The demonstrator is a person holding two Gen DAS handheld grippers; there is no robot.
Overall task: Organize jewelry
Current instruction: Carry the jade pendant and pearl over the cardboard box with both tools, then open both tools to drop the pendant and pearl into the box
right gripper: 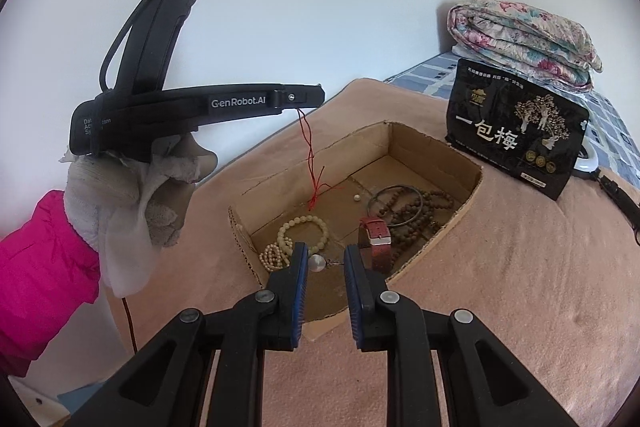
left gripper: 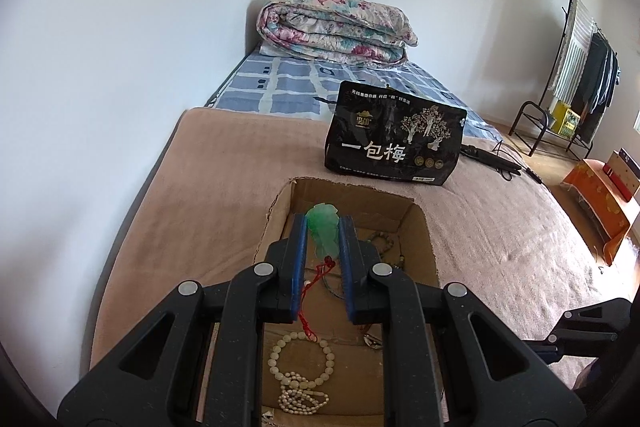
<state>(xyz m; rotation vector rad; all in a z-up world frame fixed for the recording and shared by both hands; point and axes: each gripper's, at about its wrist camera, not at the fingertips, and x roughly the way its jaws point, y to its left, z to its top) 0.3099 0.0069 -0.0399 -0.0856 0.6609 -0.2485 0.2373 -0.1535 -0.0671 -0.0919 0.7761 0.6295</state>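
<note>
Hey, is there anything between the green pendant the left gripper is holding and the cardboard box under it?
Nothing visible. The left gripper holds the green pendant directly above the open cardboard box, with only its red cord hanging down into it. The beaded bracelets lie on the floor below.

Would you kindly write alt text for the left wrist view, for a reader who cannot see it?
The left gripper holds a green jade pendant between its blue jaws, its red cord dangling above an open cardboard box on a pink-covered bed. White bead bracelets lie in the box; a black snack bag stands beyond it.
</note>
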